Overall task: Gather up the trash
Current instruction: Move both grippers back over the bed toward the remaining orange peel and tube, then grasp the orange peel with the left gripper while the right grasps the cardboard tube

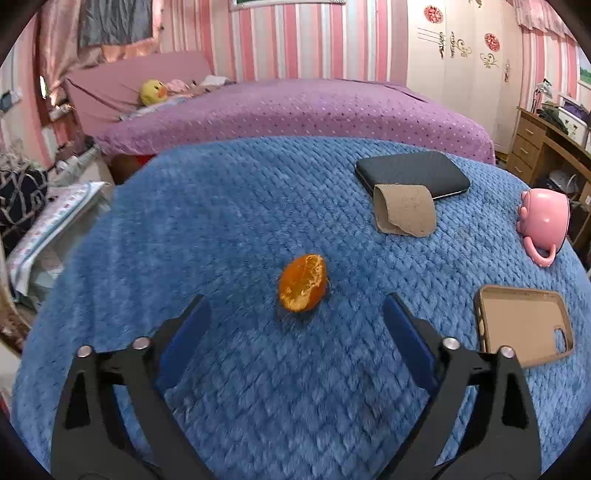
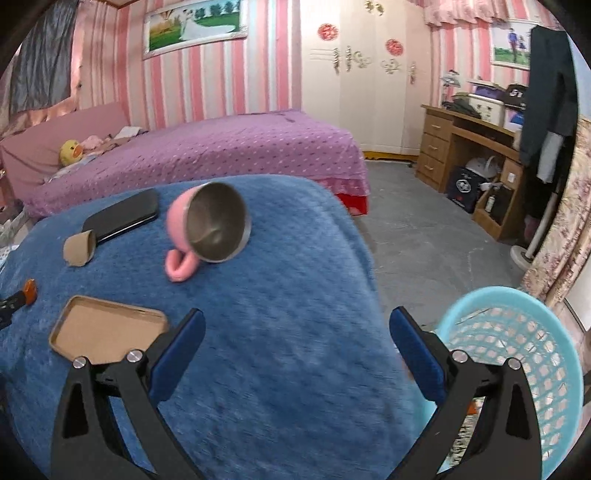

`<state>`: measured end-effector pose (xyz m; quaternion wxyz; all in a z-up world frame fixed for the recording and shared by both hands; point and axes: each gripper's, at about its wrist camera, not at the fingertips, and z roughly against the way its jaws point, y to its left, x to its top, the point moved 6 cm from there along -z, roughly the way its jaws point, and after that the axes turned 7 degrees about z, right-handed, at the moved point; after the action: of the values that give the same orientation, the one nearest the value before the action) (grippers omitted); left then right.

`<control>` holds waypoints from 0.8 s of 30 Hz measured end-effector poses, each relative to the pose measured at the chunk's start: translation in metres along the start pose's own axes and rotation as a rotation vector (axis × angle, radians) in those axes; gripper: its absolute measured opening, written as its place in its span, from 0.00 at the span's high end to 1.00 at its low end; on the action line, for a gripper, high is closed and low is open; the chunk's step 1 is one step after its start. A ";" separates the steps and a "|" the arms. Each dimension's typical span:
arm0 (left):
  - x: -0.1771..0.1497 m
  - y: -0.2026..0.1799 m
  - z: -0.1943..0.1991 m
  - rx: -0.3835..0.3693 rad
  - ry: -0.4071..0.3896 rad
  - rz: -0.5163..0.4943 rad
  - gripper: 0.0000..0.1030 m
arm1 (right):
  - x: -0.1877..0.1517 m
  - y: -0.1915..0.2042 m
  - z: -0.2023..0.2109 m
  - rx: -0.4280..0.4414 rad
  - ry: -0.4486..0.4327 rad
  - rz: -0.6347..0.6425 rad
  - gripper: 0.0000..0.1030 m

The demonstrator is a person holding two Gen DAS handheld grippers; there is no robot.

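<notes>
Left claw [image 1: 297,308] wide before ragged orange peel [image 1: 303,282].

1. A blue quilted blanket [image 1: 221,221] covers the counter.
2. A dark flat case [image 1: 413,173] lies at the far side of the blanket.
3. A pink mug [image 2: 207,229] lies on its side, its metal-lined mouth facing the right wrist camera, handle touching the blanket.
4. A tan phone case [image 1: 524,325] lies hollow side up near the blanket's right part.
5. Behind the counter stands a bed with a purple dotted bedspread [image 1: 295,110]; a yellow duck plush [image 1: 153,91] rests at its head.
6. A wooden desk [image 2: 461,147] with drawers stands against the striped pink wall, beside a white wardrobe [image 2: 362,74].
7. A framed landscape picture [image 2: 192,26] hangs above the bed.
</notes>
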<state>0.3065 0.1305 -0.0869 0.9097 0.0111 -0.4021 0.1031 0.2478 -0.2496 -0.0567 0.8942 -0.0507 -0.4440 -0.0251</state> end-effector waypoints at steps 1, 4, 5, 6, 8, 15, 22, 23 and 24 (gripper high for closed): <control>0.002 0.001 -0.006 -0.007 0.013 0.005 0.22 | 0.001 0.007 -0.001 0.013 0.004 0.012 0.05; 0.006 0.001 -0.019 -0.023 0.046 0.013 0.46 | 0.008 0.023 -0.005 -0.001 0.010 0.054 0.05; 0.007 0.000 -0.022 -0.032 0.054 0.011 0.49 | 0.011 0.027 -0.006 0.004 0.010 0.062 0.05; 0.008 -0.001 -0.025 -0.038 0.062 0.007 0.56 | 0.015 0.032 -0.008 0.017 0.012 0.068 0.05; 0.006 -0.003 -0.030 -0.060 0.089 0.005 0.72 | 0.021 0.043 -0.009 0.040 0.013 0.071 0.05; 0.017 0.023 -0.018 -0.080 0.056 0.064 0.77 | 0.046 0.108 -0.011 0.136 -0.021 0.142 0.05; 0.031 0.080 -0.009 0.035 0.007 0.146 0.77 | 0.064 0.191 -0.026 0.241 -0.015 0.220 0.05; 0.031 0.086 -0.008 0.037 0.007 0.162 0.77 | 0.066 0.200 -0.030 0.252 -0.010 0.225 0.05; 0.032 0.090 -0.008 0.040 0.008 0.174 0.77 | 0.067 0.211 -0.034 0.270 0.000 0.229 0.06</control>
<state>0.3158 0.2251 -0.0744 0.8986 -0.0062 -0.3956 0.1896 0.3348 -0.0436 -0.0381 0.8899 0.0195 -0.4349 0.1365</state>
